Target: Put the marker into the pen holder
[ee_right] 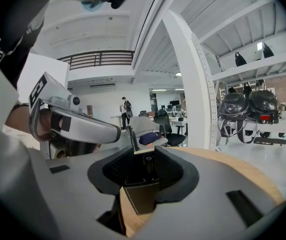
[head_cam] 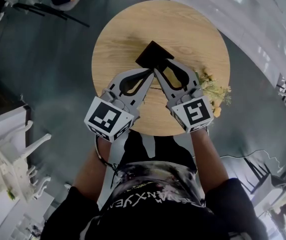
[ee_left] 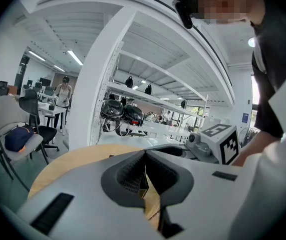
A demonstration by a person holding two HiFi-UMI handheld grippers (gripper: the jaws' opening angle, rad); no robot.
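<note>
Right tool (ee_right: pixel 144 154) spread around marker (ee_right: pixel 149 164) hidden from head view; left tool (ee_left: pixel 145 156) pinching pen holder (head_cam: pixel 152 55) edge

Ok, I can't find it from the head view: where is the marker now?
In the right gripper view, the marker stands upright between the right gripper's open jaws, inside the pen holder on the wooden table.

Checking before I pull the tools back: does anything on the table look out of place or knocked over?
Nothing spilled or toppled. The pen holder stands upright with the marker in it. Only oddity: a flower sprig lies at the table's right edge, seemingly overhanging it.
</note>
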